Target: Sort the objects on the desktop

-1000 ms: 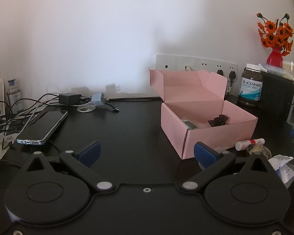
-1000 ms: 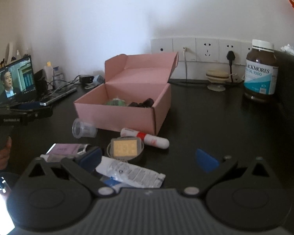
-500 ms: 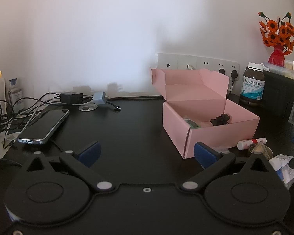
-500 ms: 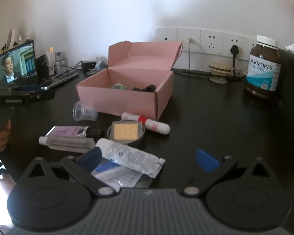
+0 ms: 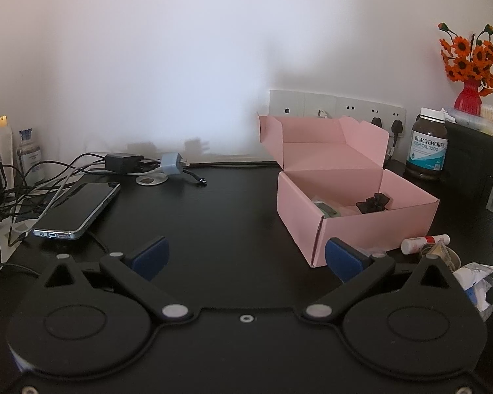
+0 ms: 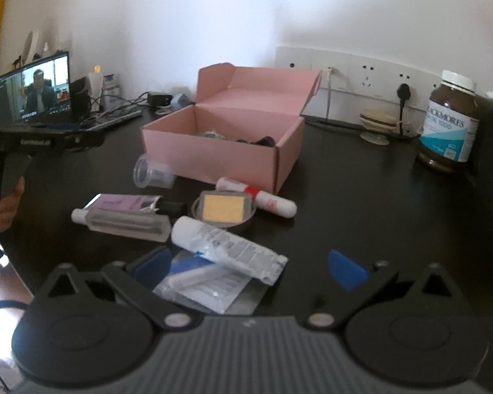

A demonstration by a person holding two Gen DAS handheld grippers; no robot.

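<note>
We read BLACKMORES and FISH OIL 1000 on the brown supplement bottle (image 5: 428, 146), print on the tubes and packets too blurred for us

Pink box (image 5: 371, 221); black desk (image 5: 220, 203); orange flowers (image 5: 470, 55), red vase (image 5: 467, 98); blue claw pads (image 5: 149, 253).

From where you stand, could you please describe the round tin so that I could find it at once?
Find the open pink box. Just before its front wall lies the round tin, beside a white stick with a red band. Only the tin shows a yellow square on top.
</note>
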